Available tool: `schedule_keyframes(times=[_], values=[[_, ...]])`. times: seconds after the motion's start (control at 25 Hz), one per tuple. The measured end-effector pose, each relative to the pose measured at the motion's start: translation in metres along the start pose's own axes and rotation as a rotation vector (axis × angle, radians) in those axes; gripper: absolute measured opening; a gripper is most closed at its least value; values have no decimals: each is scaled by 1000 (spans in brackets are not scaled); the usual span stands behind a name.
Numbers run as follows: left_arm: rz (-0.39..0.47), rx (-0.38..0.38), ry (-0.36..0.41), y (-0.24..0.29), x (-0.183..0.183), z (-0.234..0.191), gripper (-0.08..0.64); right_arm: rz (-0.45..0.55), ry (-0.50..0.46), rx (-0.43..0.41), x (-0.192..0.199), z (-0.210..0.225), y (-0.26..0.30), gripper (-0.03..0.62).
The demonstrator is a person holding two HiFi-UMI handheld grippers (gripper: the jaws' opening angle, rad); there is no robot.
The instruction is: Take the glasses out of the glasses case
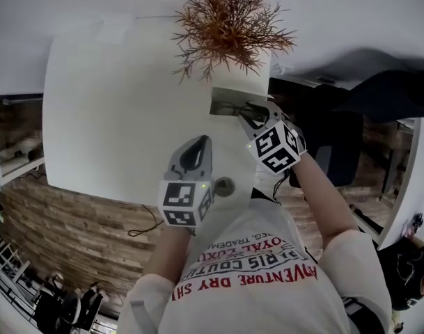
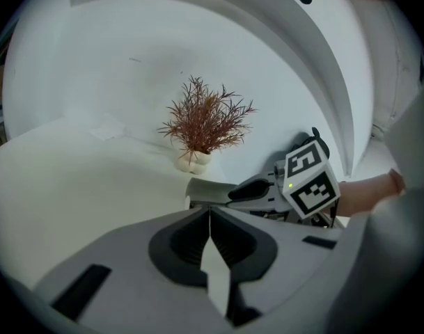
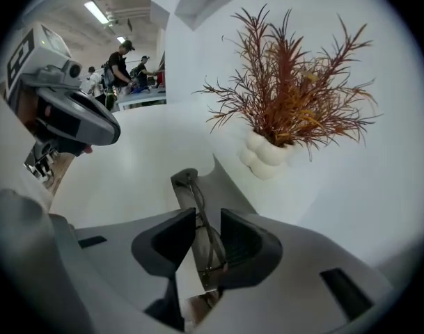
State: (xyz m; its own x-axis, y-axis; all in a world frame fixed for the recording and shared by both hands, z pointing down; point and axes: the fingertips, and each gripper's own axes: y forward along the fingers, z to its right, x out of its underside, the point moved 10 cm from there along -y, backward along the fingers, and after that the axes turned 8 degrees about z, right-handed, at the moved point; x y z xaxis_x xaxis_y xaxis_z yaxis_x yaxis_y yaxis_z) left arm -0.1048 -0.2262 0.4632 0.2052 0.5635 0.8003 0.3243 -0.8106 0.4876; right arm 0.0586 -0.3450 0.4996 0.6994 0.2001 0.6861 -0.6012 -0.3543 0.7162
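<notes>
My right claw [image 3: 207,213], jaws apart, straddles the glasses [image 3: 197,190], which lie lengthwise along its reach in the glasses case [image 3: 225,191]. I note the left claw [image 2: 209,218] pressed together, empty, farther off.

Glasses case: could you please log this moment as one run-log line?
step: glasses not yet out | left tool: shut, empty | right tool: open, jaws either side of glasses | glasses: lying in open case
</notes>
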Motion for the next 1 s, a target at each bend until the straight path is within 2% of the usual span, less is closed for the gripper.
schedule_keyframes(times=[0.24,0.48,0.64,0.8,1.0], values=[[-8,-17,-26,7,7,6,9,-65,-88,-96,-3,4,19,103],[-3,-70,-55,3,8,-6,9,-97,-200,-146,-5,2,30,40],[-5,-82,-52,-1,8,-9,9,-88,-265,-155,-4,1,29,29],[-5,-80,-54,-3,9,-10,9,-88,-290,-158,-2,2,26,26],[6,-66,-45,-6,7,-10,9,-31,-272,-84,-6,7,11,26]])
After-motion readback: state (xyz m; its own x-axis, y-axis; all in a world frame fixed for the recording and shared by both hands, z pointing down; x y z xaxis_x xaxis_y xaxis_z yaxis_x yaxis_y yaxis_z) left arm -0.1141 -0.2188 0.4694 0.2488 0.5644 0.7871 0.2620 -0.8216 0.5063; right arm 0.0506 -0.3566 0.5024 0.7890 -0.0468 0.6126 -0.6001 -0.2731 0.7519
